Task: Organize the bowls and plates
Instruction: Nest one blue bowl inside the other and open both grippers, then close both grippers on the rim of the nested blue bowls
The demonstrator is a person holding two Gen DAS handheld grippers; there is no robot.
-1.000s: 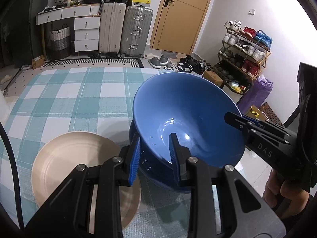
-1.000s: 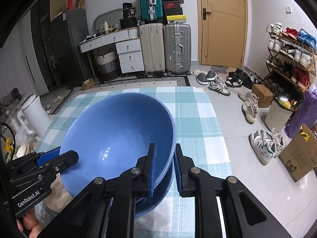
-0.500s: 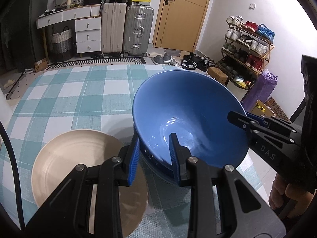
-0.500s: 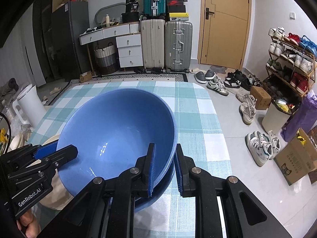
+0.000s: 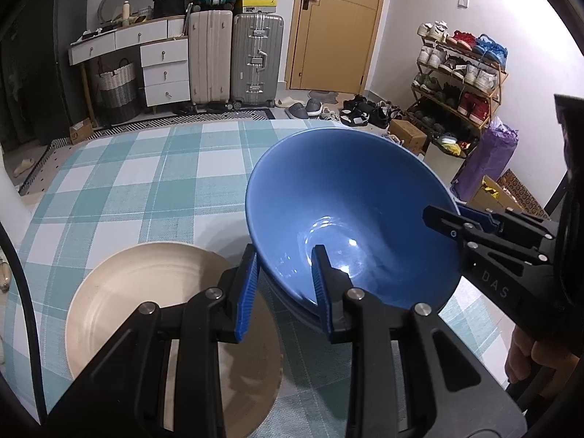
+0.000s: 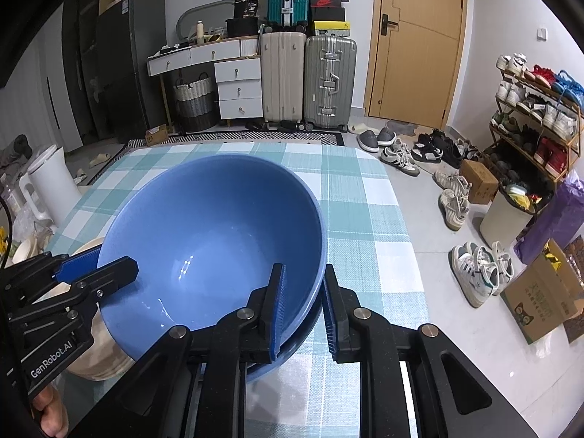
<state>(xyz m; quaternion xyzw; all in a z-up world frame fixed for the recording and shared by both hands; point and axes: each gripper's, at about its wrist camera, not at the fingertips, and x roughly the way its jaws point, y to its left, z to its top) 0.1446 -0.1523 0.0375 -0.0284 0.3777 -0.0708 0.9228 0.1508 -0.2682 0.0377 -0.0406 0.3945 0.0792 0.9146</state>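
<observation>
A large blue bowl (image 5: pixel 346 200) (image 6: pixel 211 226) is held tilted by both grippers, one on each side of its rim. My left gripper (image 5: pixel 284 259) is shut on the near rim in the left wrist view and shows at the left (image 6: pixel 109 266) in the right wrist view. My right gripper (image 6: pixel 303 273) is shut on the opposite rim and comes in from the right (image 5: pixel 441 219). A second blue bowl (image 6: pixel 299 343) (image 5: pixel 292 308) sits right under the held one, mostly hidden. A beige plate (image 5: pixel 146 292) (image 6: pixel 98 361) lies on the cloth beside them.
The table wears a teal and white check cloth (image 5: pixel 146 182) (image 6: pixel 365 219); its right edge drops to a floor with shoes (image 6: pixel 474 266). A white appliance (image 6: pixel 51 182) stands off the left side. A person's hand (image 5: pixel 529 357) grips the right tool.
Both grippers have sunk a little with the blue bowl, which now sits lower and closer into the bowl beneath. The plate has not moved.
</observation>
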